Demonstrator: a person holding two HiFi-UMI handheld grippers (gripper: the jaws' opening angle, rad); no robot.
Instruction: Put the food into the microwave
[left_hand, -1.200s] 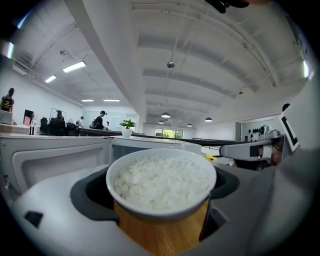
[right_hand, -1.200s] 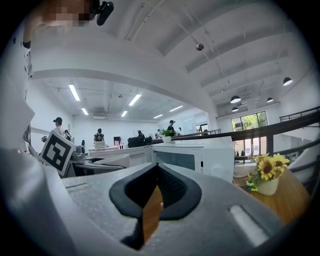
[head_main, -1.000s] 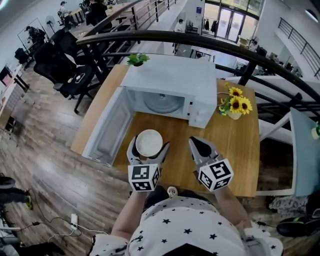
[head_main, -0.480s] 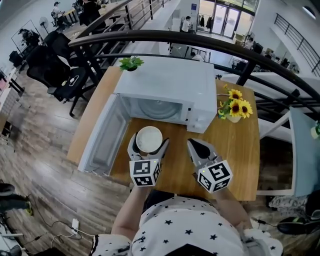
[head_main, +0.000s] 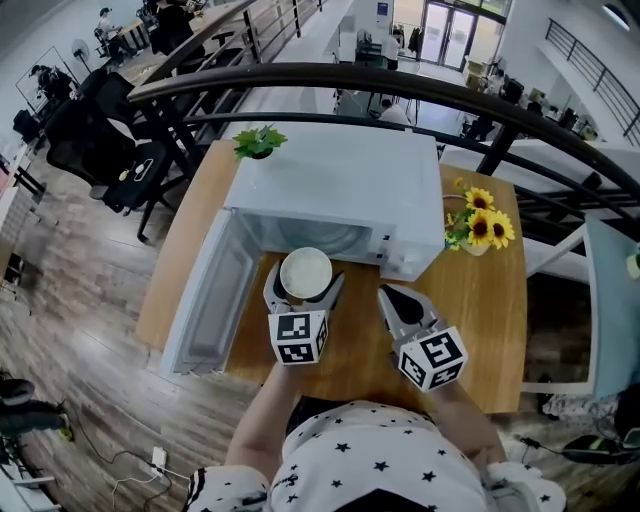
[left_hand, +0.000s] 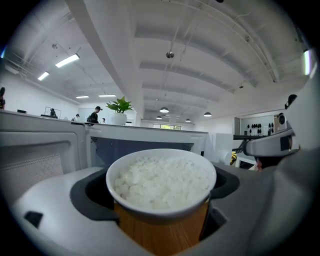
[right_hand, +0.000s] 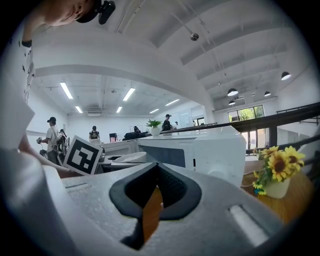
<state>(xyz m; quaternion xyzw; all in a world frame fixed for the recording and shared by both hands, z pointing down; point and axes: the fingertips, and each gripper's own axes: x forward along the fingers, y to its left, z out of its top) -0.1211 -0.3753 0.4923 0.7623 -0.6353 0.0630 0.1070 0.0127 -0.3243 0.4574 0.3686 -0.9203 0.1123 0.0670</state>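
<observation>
My left gripper (head_main: 304, 284) jaws grasp the round white bowl of rice (left_hand: 161, 182); I must carry it level into the open white microwave (head_main: 340, 185). Right gripper (head_main: 398, 298) jaws clenched, empty.

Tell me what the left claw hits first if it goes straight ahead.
The left claw, shut on the bowl of rice, points into the open microwave; probably its back wall first, depth unclear.

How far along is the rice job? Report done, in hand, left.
Done: microwave door hangs open. In hand: left claw grips the bowl of rice at the cavity mouth; right claw shut, empty. Left: set the bowl inside, shut the door.
</observation>
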